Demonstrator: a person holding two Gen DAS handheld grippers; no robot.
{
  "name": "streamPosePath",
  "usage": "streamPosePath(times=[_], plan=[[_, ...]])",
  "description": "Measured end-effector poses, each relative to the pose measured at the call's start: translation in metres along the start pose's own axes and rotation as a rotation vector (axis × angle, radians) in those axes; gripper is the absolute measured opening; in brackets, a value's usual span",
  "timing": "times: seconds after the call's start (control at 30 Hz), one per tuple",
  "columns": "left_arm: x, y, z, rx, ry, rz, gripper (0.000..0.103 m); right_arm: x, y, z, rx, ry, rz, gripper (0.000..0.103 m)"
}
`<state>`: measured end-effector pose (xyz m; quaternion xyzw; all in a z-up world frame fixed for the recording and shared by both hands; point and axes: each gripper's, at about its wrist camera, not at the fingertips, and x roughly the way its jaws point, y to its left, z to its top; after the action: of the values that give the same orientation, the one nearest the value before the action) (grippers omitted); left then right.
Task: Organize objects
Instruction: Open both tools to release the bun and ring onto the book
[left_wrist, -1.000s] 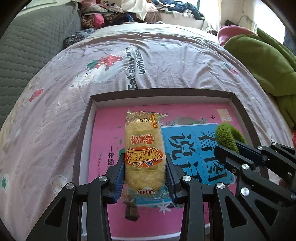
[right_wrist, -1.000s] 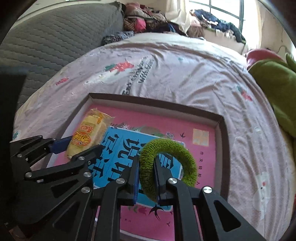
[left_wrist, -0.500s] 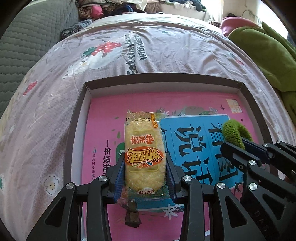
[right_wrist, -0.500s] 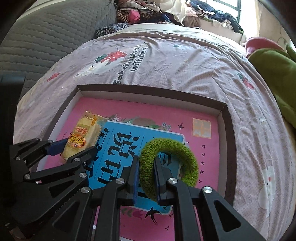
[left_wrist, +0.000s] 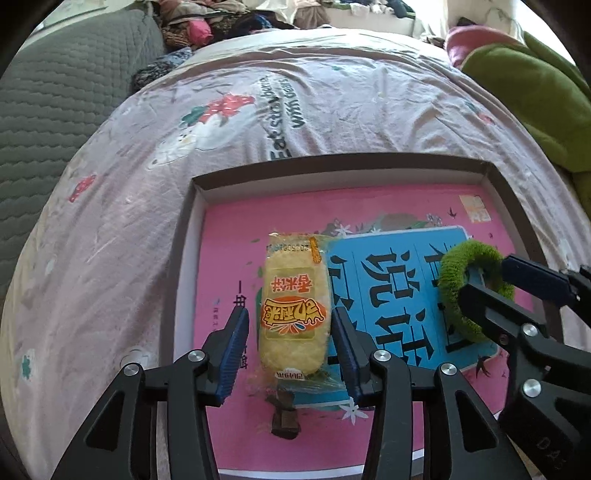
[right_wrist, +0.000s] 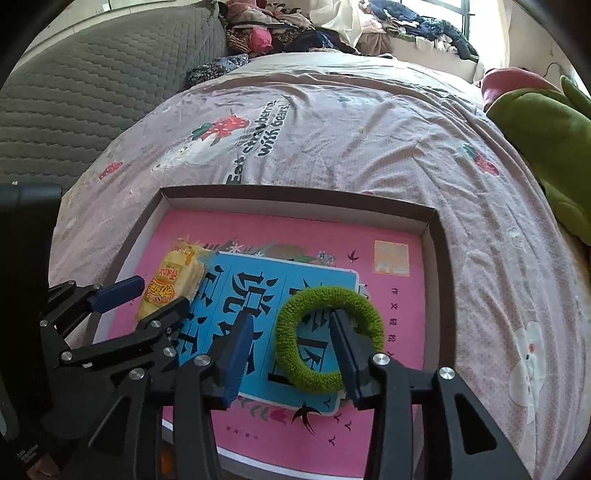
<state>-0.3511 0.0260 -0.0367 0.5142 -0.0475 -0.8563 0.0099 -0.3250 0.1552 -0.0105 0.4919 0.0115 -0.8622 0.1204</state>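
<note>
**Both items let go inside the box**

Pink-lilac printed bedsheet (left_wrist: 332, 110) w/ a shallow grey-walled cardboard box (left_wrist: 332, 162) on it, pink book lining its floor. Vs a sec ago: both grips released. Left gripper (left_wrist: 290, 332) jaws opening, clear of the yellow plastic-wrapped rice cracker (left_wrist: 293, 317) lying flat between them. Right gripper (right_wrist: 291, 347) opening too, one finger thru the fuzzy green hair scrunchie (right_wrist: 325, 339), no squeeze. Reads as both placed; pull-back looks next. Wrapper glossy, uncrushed; scrunchie round again.

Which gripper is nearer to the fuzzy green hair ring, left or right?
Right. The right gripper straddles the fuzzy green hair ring, jaws opening; the left gripper brackets the yellow snack packet beside it.
</note>
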Motion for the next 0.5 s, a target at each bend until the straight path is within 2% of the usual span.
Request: streamPosePath(times=[0.5], plan=[[-0.053,0.013,0.0,-0.011,-0.048,0.006,0.05,-0.053,-0.001,-0.005,0.014,-0.059,-0.011,0.046]])
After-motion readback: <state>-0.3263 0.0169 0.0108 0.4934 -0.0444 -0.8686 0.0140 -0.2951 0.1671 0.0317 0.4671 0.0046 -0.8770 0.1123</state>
